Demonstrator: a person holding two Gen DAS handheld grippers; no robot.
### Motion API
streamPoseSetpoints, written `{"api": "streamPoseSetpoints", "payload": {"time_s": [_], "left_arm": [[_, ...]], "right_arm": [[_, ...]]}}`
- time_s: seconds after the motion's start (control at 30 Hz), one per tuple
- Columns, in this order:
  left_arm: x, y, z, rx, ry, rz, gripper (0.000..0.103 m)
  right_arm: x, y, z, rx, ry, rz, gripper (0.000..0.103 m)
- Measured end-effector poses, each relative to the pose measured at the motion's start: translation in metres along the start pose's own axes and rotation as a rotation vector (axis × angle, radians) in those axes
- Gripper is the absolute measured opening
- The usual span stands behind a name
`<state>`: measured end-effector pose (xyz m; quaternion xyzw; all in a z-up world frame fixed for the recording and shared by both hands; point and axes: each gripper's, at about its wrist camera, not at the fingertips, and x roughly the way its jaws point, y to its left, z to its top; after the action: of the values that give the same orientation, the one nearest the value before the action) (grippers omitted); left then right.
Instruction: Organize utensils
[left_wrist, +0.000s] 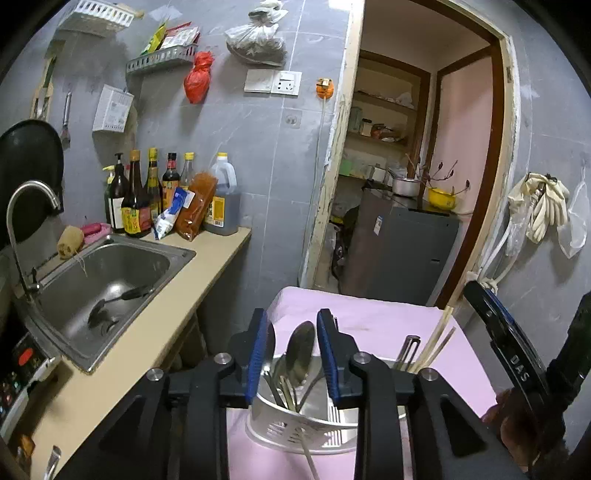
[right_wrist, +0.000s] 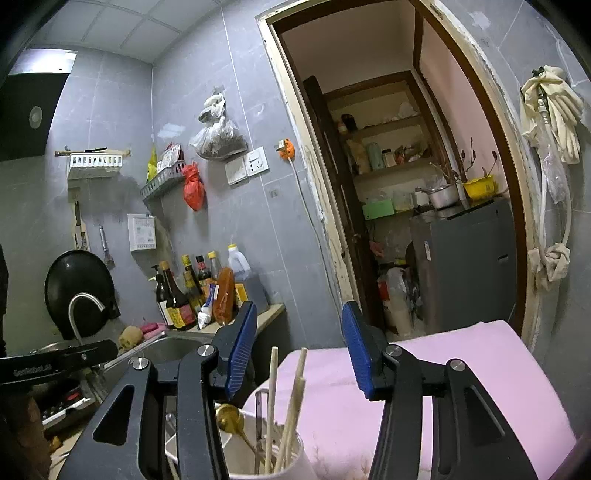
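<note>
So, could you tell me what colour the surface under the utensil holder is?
Pink surface, clearest in the left wrist view.

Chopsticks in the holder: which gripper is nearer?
Right. The right gripper hangs open directly above the chopsticks; the left gripper sits over the spoon compartment, chopsticks off to its right.

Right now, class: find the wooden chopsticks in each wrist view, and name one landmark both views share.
Left wrist view: chopsticks at lower right, leaning in the white utensil holder.
Right wrist view: bottom centre, upright between the open blue pads.
Shared landmark: red bag on the grey wall.
</note>
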<state>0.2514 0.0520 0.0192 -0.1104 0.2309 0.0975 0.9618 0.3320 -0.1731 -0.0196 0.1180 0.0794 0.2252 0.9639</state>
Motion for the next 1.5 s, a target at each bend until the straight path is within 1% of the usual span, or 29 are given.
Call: {"api": "streamPoseSetpoints", "payload": {"time_s": [0.07,0.1,0.13,0.2,0.27,0.3,0.33,0.37,0.43,0.53,0.57,0.6,0.63,0.7,0.73,0.87,0.9,0.93,1.07,1.2,1.37,1.5], "left_arm": [[-0.002,-0.004,-0.001,-0.001,0.005,0.003,0.031],[-0.004,-0.006,-0.002,-0.002,0.006,0.002,0.035],[-0.005,-0.008,-0.003,-0.004,0.005,-0.001,0.042],[-0.010,-0.011,-0.004,-0.011,-0.003,0.000,0.049],[-0.015,-0.015,-0.005,-0.018,-0.008,-0.003,0.053],[-0.017,-0.018,-0.006,-0.018,-0.007,-0.004,0.057],[-0.019,-0.020,-0.007,-0.016,-0.007,-0.004,0.062],[-0.022,-0.022,-0.007,-0.015,-0.008,-0.005,0.065],[-0.027,-0.026,-0.009,-0.017,-0.010,-0.010,0.078],[-0.036,-0.028,-0.012,-0.033,-0.016,-0.021,0.088],[-0.038,-0.029,-0.014,-0.040,-0.016,-0.020,0.091],[-0.040,-0.028,-0.015,-0.050,-0.011,-0.020,0.094],[-0.042,-0.028,-0.016,-0.056,-0.008,-0.022,0.095],[-0.048,-0.028,-0.018,-0.064,-0.008,-0.031,0.096],[-0.050,-0.029,-0.019,-0.060,-0.007,-0.035,0.099],[-0.062,-0.032,-0.023,-0.016,-0.015,-0.055,0.101],[-0.064,-0.033,-0.024,-0.009,-0.014,-0.060,0.101],[-0.067,-0.033,-0.024,-0.003,-0.013,-0.069,0.101],[-0.080,-0.030,-0.026,0.020,0.006,-0.119,0.101],[-0.096,-0.028,-0.034,0.056,0.007,-0.151,0.102],[-0.118,-0.020,-0.047,0.108,0.018,-0.198,0.102],[-0.134,-0.013,-0.057,0.129,0.026,-0.217,0.102]], "right_arm": [[-0.004,-0.002,0.003,-0.002,0.017,0.001,0.045],[-0.008,-0.004,0.004,-0.004,0.029,-0.001,0.049],[-0.011,-0.004,0.005,-0.005,0.035,-0.002,0.051],[-0.018,-0.007,0.008,-0.010,0.053,-0.005,0.056],[-0.024,-0.009,0.010,-0.013,0.068,-0.007,0.061],[-0.028,-0.010,0.011,-0.016,0.080,-0.014,0.064],[-0.032,-0.012,0.012,-0.015,0.090,-0.018,0.065],[-0.035,-0.013,0.014,-0.013,0.102,-0.020,0.065],[-0.044,-0.015,0.015,-0.018,0.118,-0.025,0.066],[-0.056,-0.018,0.019,-0.022,0.133,-0.033,0.078],[-0.058,-0.019,0.021,-0.022,0.140,-0.040,0.084],[-0.063,-0.020,0.022,-0.020,0.151,-0.051,0.086],[-0.068,-0.021,0.023,-0.019,0.156,-0.056,0.086],[-0.074,-0.022,0.026,-0.026,0.165,-0.081,0.094],[-0.079,-0.022,0.027,-0.028,0.170,-0.096,0.095],[-0.100,-0.021,0.032,-0.027,0.179,-0.147,0.098],[-0.107,-0.019,0.032,-0.034,0.181,-0.166,0.101],[-0.111,-0.017,0.034,-0.039,0.181,-0.179,0.102],[-0.139,-0.005,0.038,-0.037,0.174,-0.256,0.102],[-0.170,0.008,0.036,-0.030,0.165,-0.316,0.102],[-0.208,0.027,0.031,-0.035,0.149,-0.374,0.102],[-0.235,0.042,0.024,-0.051,0.149,-0.404,0.102]]}}
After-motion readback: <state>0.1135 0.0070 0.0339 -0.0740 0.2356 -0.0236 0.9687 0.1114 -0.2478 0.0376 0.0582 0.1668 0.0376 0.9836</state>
